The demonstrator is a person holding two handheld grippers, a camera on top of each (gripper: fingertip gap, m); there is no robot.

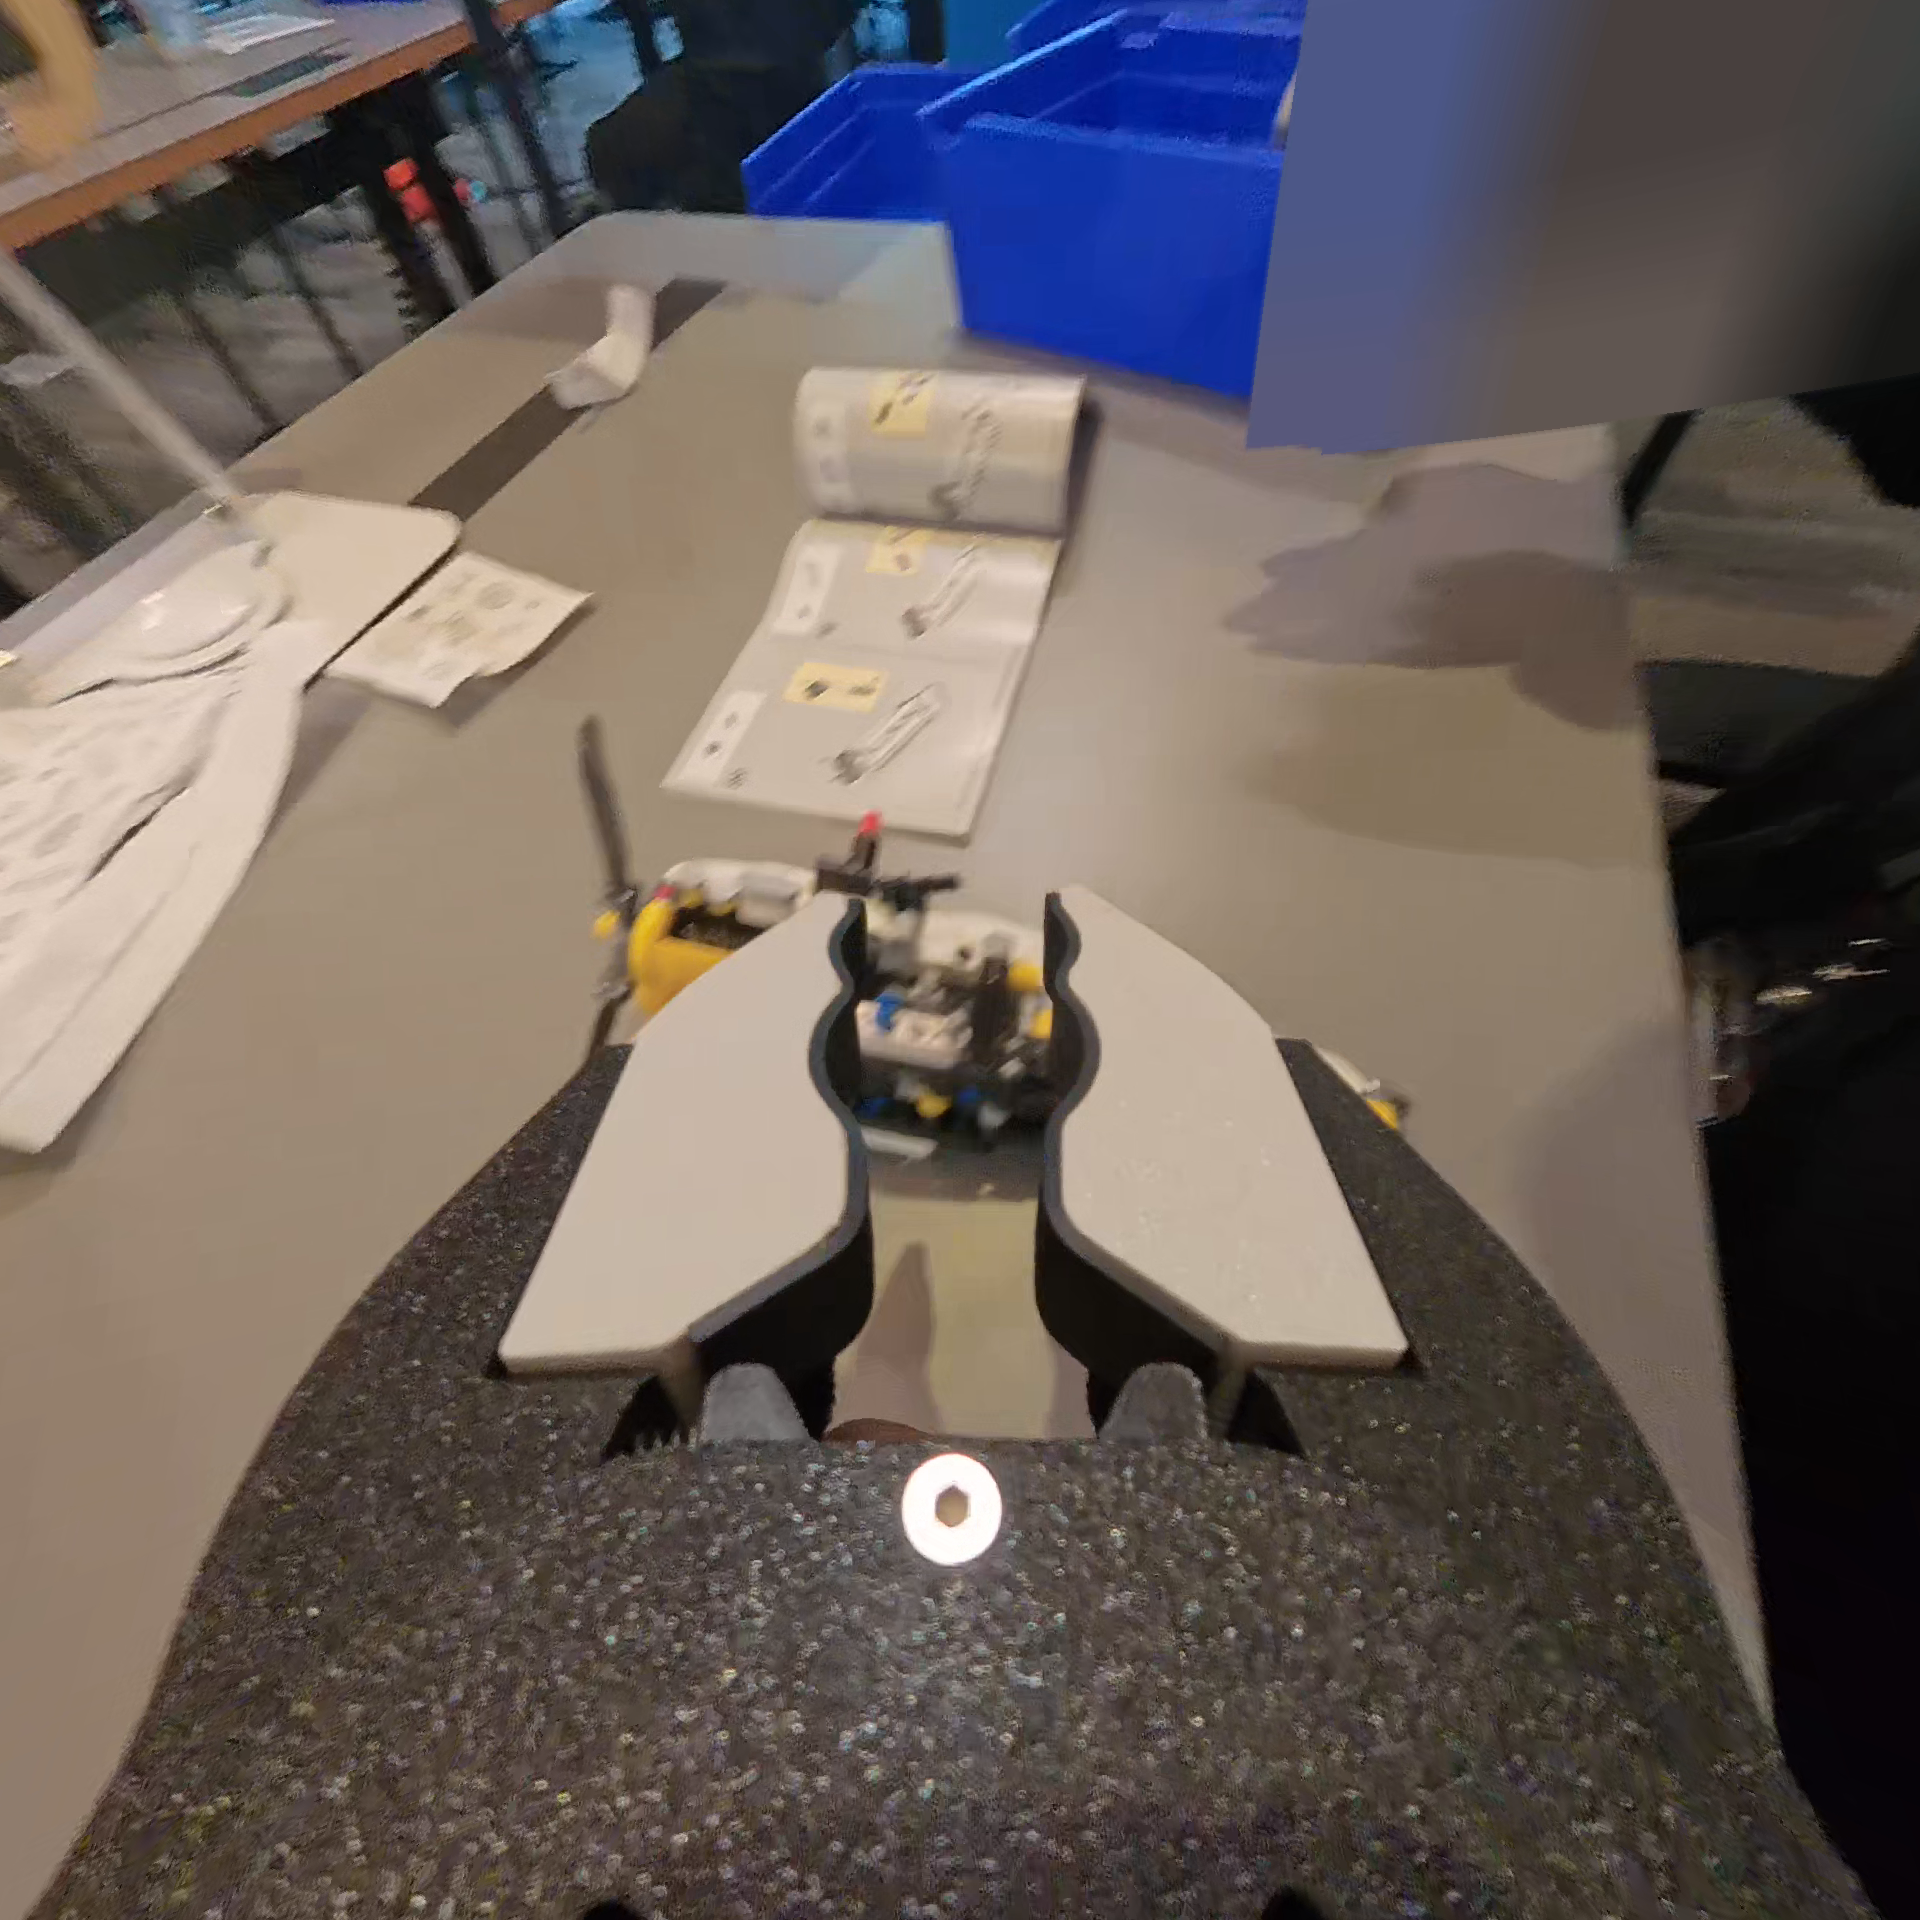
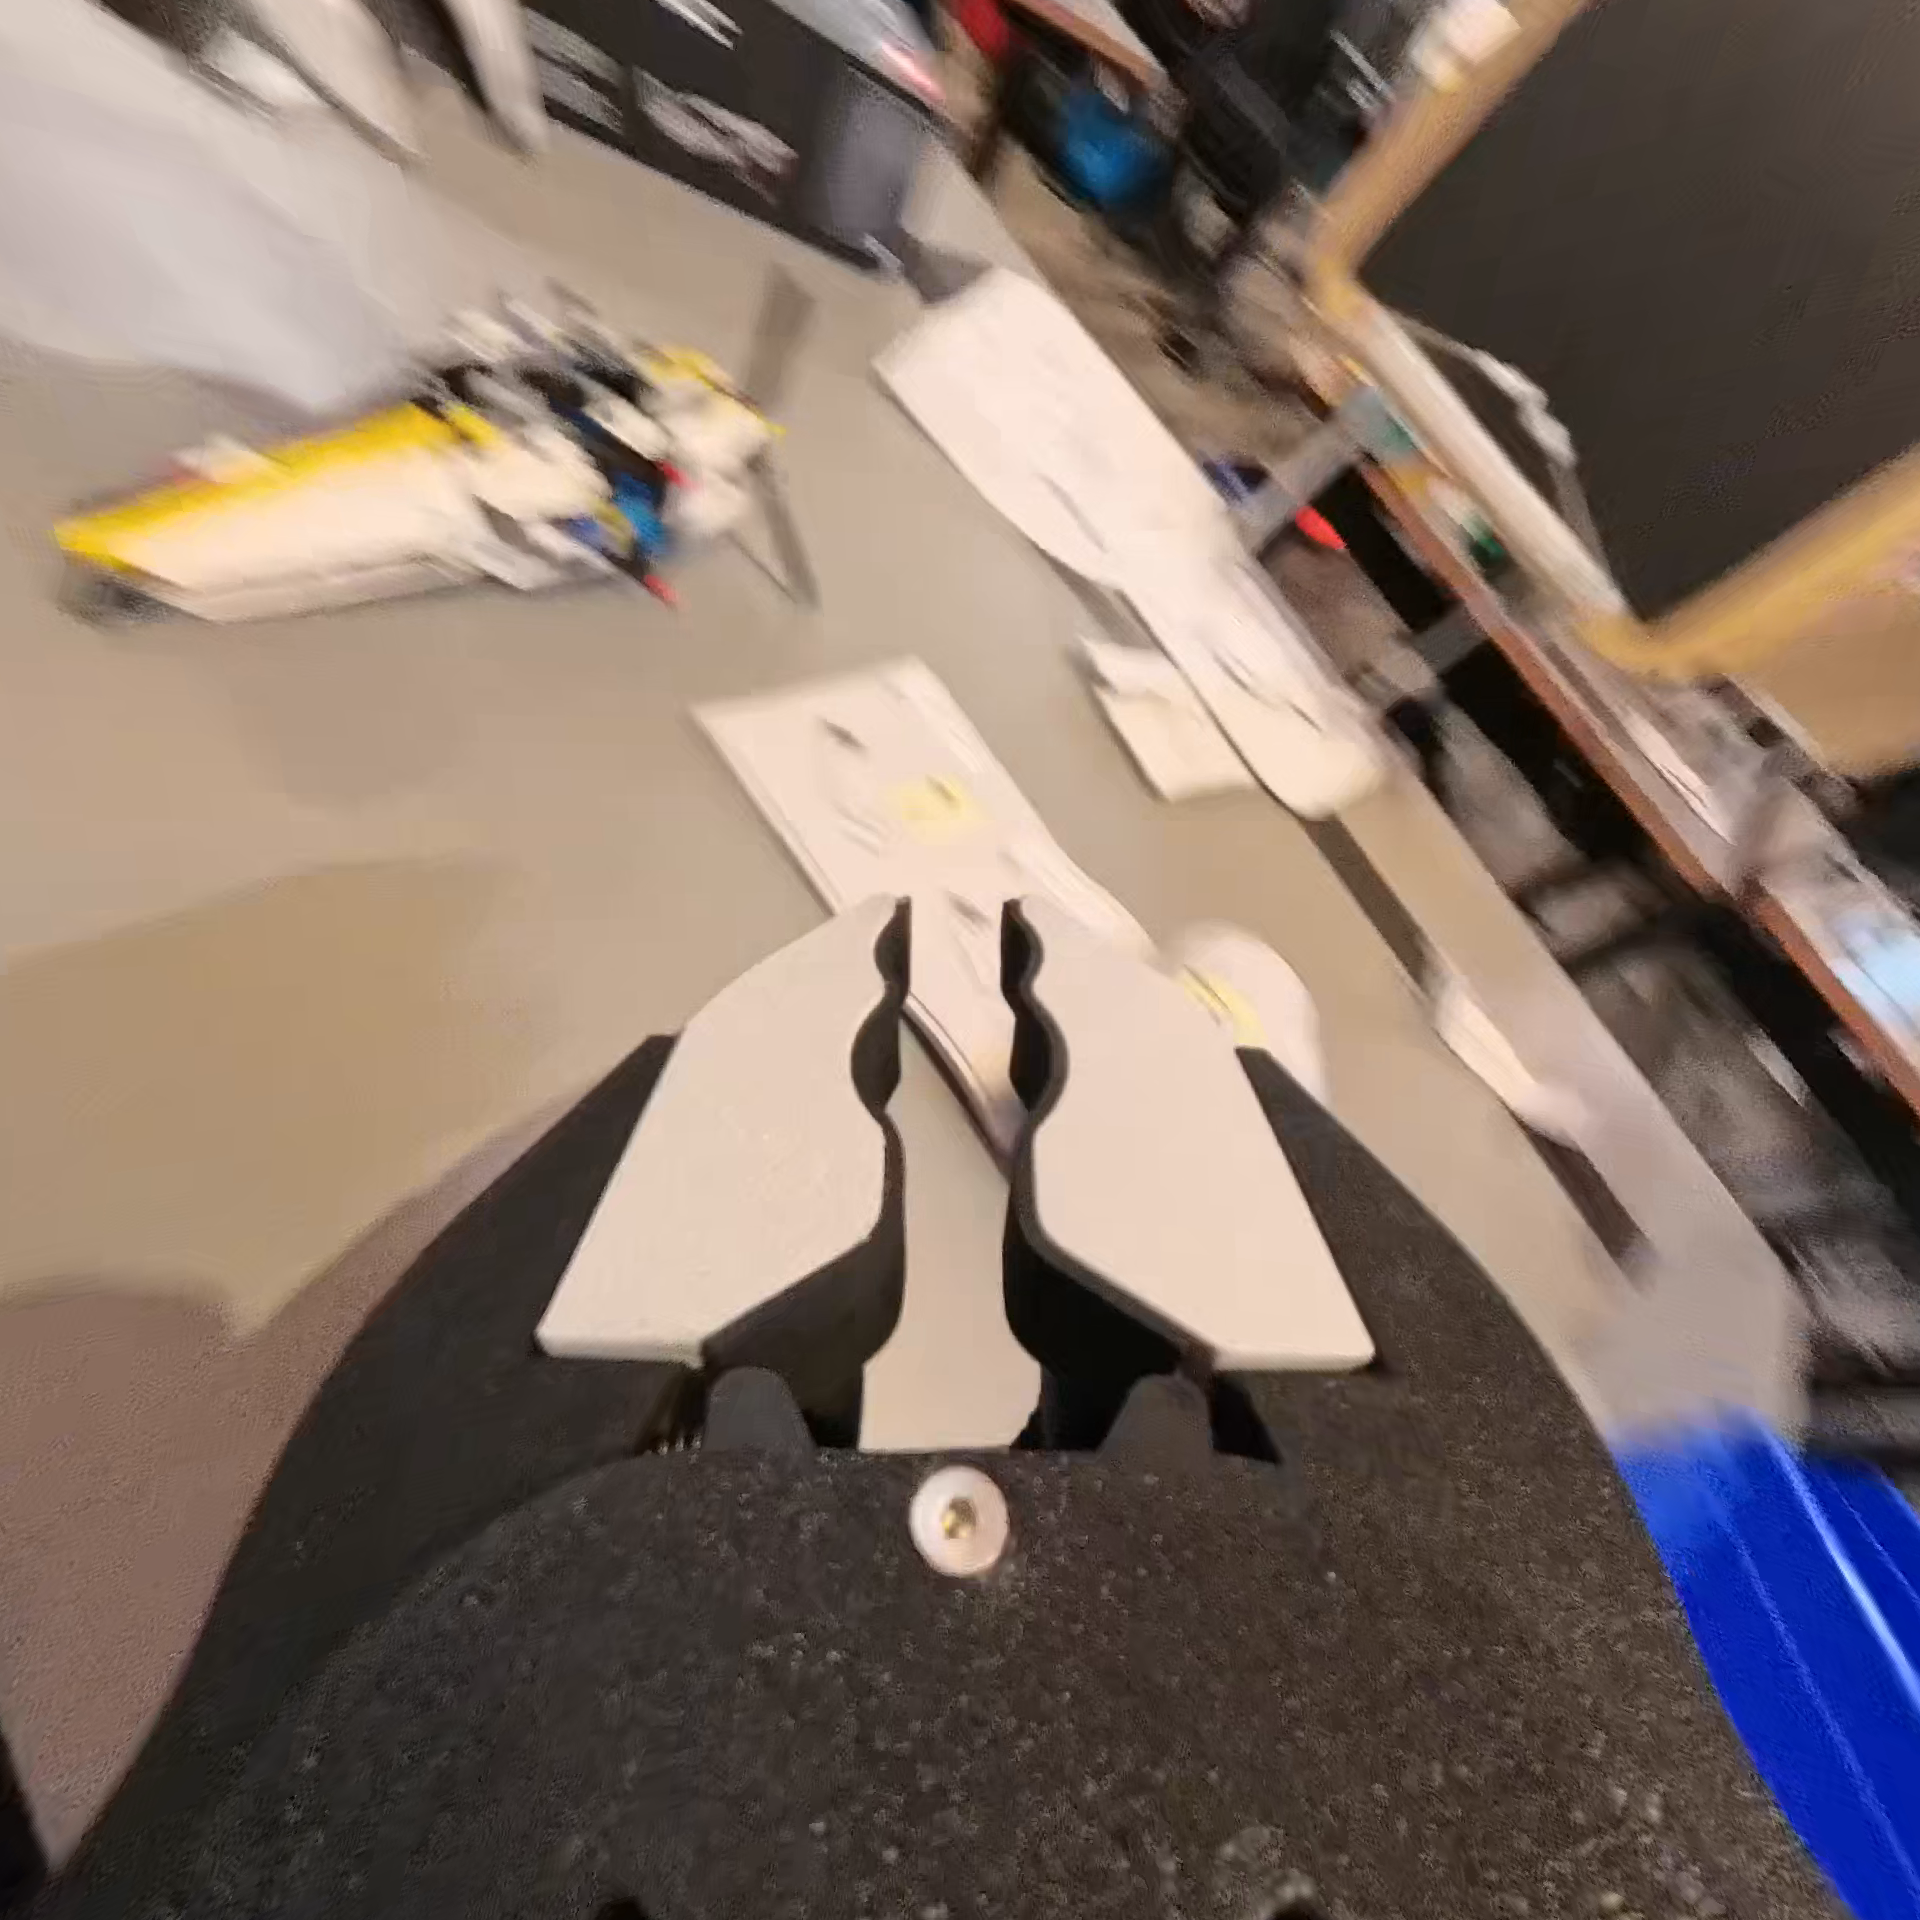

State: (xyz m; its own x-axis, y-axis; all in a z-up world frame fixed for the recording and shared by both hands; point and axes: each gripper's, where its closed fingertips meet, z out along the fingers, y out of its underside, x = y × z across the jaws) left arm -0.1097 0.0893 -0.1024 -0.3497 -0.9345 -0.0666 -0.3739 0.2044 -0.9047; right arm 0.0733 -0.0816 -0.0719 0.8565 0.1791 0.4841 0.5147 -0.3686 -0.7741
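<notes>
In the lower centre of the left wrist view, the left gripper [image 1: 951, 914] had its fingers spread, and nothing was pinched between them. Through the gap showed a brick-built model aeroplane [image 1: 914, 997], white and yellow with black and blue parts, which stood on the grey surface [image 1: 1299, 935] just past the fingertips; whether a pad touched it could not be told. Its dark propeller [image 1: 608, 821] rose at the left of the model.

In the right wrist view, the right gripper [image 2: 954, 914] was a little open and bare, above the near edge of an open instruction booklet [image 2: 894, 790] that lay flat on the surface. The same model was in the upper left of that frame, well apart from this gripper.

The model looked partly built, with inner parts still open to see, but how much remained could not be judged.

Farther off, in the left wrist view, the booklet had one page curled up, a loose printed sheet [image 1: 468, 629] lay at the left, and blue bins [image 1: 1112, 197] stood at the upper right.

The booklet and sheet carried small diagrams and yellow boxes; no writing or brand was readable because of blur.
</notes>
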